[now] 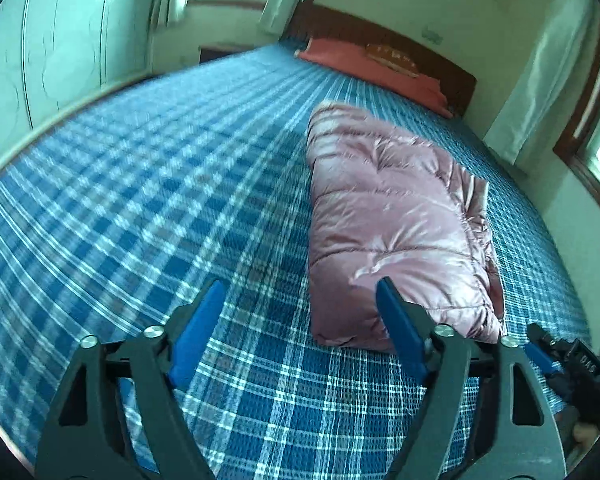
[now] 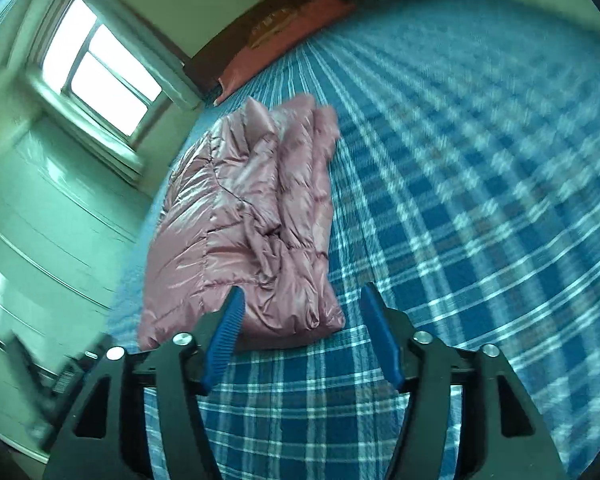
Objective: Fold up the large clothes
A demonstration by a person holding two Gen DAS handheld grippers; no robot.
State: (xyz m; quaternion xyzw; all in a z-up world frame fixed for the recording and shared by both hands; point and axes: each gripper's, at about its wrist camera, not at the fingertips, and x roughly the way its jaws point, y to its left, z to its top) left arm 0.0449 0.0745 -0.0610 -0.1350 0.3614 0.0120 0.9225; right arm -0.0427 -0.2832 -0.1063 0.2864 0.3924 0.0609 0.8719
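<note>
A shiny pink puffer jacket (image 1: 392,216) lies folded into a thick bundle on the blue plaid bed sheet (image 1: 140,200). My left gripper (image 1: 302,286) hovers above the sheet by the bundle's near corner, open, with nothing between its blue pads. In the right wrist view the same jacket (image 2: 244,232) lies ahead and to the left. My right gripper (image 2: 302,294) hangs open over the bundle's near end, touching nothing. The right gripper's tip (image 1: 540,354) also shows at the lower right of the left wrist view.
A red pillow (image 1: 372,68) lies at the dark wooden headboard (image 1: 440,60) at the far end of the bed. Pale cabinets (image 2: 40,220) and a window (image 2: 100,76) flank the bed. The plaid sheet (image 2: 480,200) spreads wide beside the jacket.
</note>
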